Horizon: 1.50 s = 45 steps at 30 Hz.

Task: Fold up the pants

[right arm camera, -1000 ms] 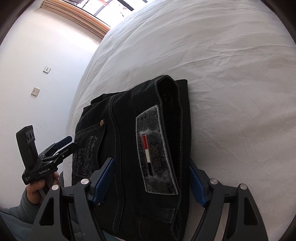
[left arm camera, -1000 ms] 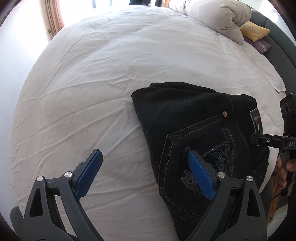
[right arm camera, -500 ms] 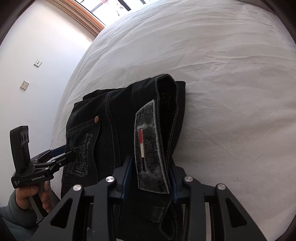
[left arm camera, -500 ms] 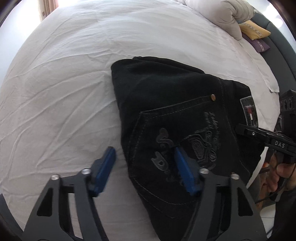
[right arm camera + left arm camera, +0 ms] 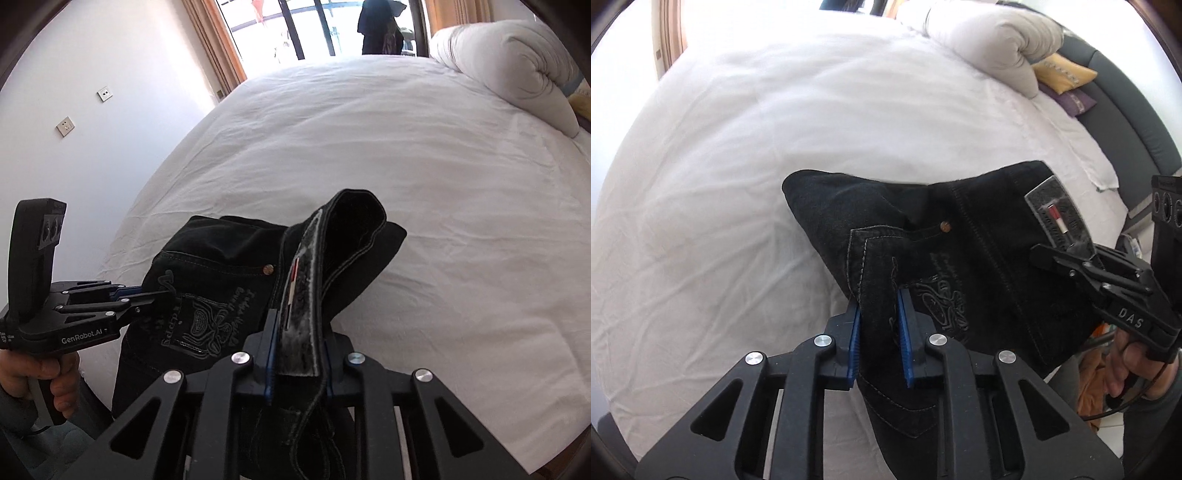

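The folded black denim pants [image 5: 964, 258] sit at the near edge of the white-sheeted bed [image 5: 775, 129] — seemingly raised off it. The left gripper [image 5: 880, 336] pinches the embroidered pocket side; the right gripper [image 5: 297, 354] clamps the waistband — at the grey label patch [image 5: 299, 317].

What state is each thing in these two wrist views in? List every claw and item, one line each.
left claw: shut on the pants at the back pocket.
right claw: shut on the pants at the waistband patch.
pants: black, folded into a bundle, raised off the sheet at the gripped edge.
bed sheet: white, spread out, wrinkled.
duvet: rolled up at the head of the bed.
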### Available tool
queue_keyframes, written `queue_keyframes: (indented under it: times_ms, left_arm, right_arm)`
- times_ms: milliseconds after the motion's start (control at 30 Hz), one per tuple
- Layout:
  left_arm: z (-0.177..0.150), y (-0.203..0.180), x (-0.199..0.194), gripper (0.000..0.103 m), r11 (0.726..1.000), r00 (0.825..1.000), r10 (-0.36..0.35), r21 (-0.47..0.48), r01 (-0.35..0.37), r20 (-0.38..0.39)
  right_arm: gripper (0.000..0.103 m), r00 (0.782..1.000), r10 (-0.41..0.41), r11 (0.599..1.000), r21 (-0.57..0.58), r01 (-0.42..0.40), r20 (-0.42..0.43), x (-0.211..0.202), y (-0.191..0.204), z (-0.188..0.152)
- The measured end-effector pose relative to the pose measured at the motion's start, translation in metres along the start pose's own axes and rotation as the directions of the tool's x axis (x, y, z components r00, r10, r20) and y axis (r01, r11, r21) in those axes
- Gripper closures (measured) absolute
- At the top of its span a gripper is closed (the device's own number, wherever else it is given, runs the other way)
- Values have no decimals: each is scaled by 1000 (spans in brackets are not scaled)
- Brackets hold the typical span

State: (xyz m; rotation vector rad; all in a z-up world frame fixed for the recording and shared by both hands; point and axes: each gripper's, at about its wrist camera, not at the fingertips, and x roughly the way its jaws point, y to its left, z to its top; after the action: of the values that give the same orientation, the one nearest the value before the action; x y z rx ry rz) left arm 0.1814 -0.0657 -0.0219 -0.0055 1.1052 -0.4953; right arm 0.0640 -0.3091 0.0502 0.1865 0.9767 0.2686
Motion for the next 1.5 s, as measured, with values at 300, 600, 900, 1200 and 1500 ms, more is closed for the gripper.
queue_keyframes:
  times_ms: [300,600,900,1200,1500]
  left_arm:
    - [64,46,-10,86,991,985,128,33,-133,115]
    - [60,110,39,10,980,978,194,-63,-189,79]
    - [16,68,-100,0,961,862,265,-45,-273,431]
    - [-26,-12,-280,0,900,520,338,-107,-423,784]
    - [-48,-29,-337,0,932,594,303,-101,-348,745]
  right_arm:
    - [83,990,58,998,6,-59,125,17,0,74]
    - [54,1000,12,974,227,-6,-22,114,-54,80]
    - [20,940,-173,982,129,140,294,-18,-22,49]
    - [0,638,-213,959,33,282,740,-174,71,40]
    - [0,619,-190,958,5,288,762,-228,112,27]
